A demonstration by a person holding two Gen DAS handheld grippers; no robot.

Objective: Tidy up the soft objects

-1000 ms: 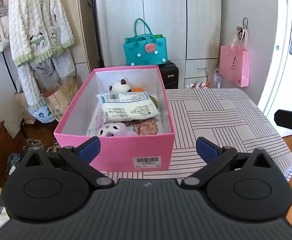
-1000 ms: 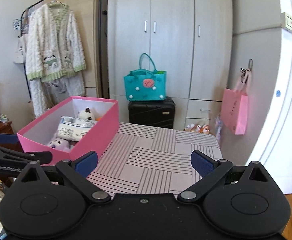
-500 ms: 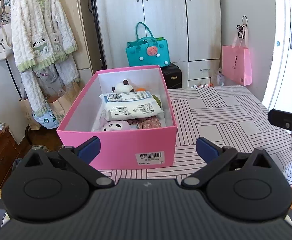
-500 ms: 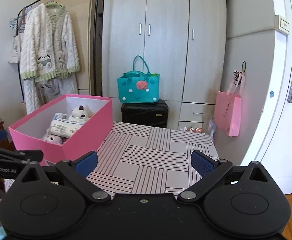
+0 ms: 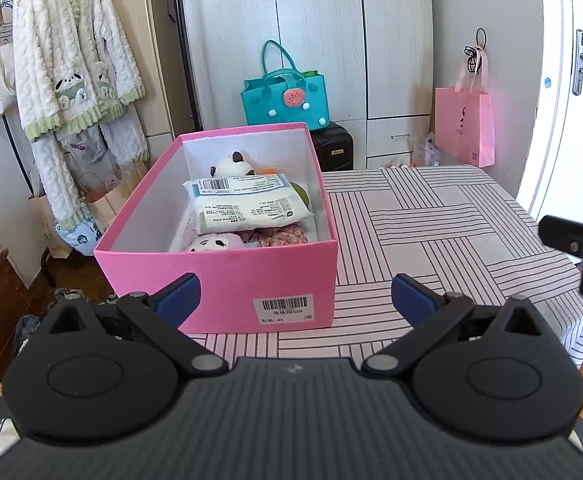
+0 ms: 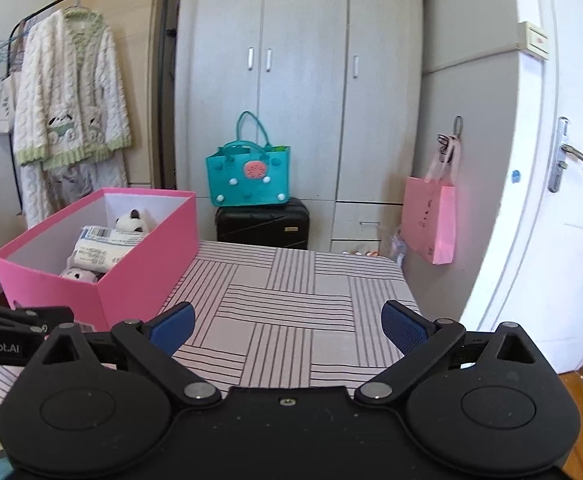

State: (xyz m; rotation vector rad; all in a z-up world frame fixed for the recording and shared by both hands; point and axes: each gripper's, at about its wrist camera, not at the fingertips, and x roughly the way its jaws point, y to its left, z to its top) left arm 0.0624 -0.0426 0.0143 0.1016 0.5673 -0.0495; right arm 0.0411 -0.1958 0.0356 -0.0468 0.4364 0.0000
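Observation:
A pink box stands on the left part of the striped table. Inside lie a white tissue pack, a panda plush, a pink-white plush, floral fabric and a green item. My left gripper is open and empty, just in front of the box's near wall. My right gripper is open and empty above the table's near edge, right of the box.
Behind the table are a grey wardrobe, a teal bag on a black suitcase, and a pink paper bag. A clothes rack with a white robe stands left. A white door is at right.
Both grippers have drawn back and risen a little from the table; the box looks slightly farther. Both stay open and empty.

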